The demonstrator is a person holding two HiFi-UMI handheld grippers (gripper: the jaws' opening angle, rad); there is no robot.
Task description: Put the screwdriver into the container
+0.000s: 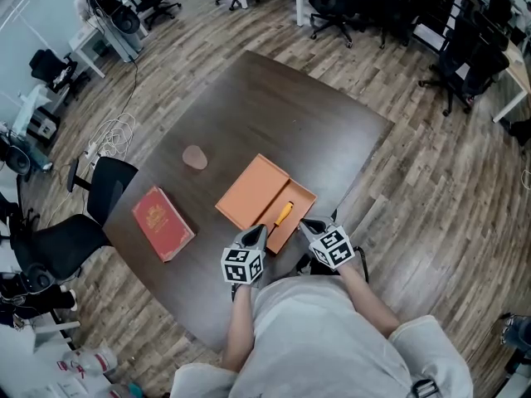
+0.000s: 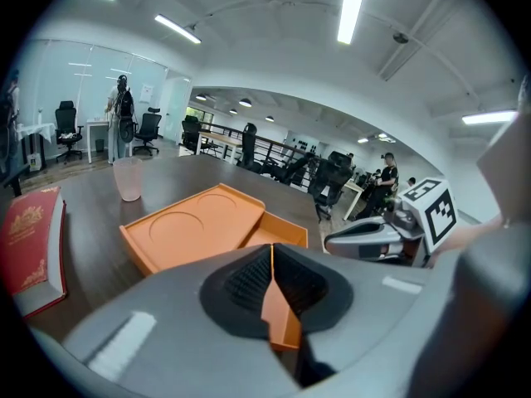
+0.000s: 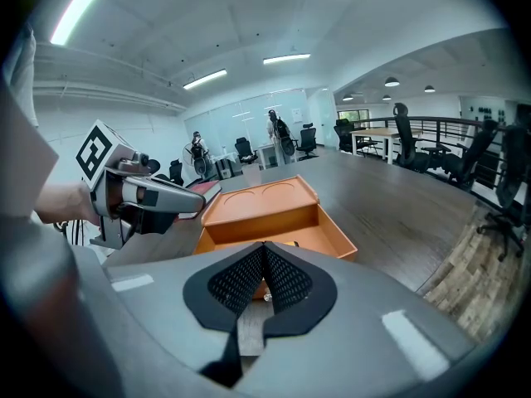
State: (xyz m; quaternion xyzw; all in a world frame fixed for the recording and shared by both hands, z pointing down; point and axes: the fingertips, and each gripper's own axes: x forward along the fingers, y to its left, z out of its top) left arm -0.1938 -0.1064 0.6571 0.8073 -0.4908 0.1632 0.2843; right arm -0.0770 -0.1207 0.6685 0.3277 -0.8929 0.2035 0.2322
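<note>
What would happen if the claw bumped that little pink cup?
The pink cup looks thin and see-through, so it is probably light and would slide on the smooth table. It stands upright, taller than wide, so a high bump might tip it. Tipped, its round side would likely roll.

Orange container (image 1: 249, 193), yellow-handled screwdriver (image 1: 284, 214), red book (image 1: 163, 222), dark brown table (image 1: 274, 114).
</note>
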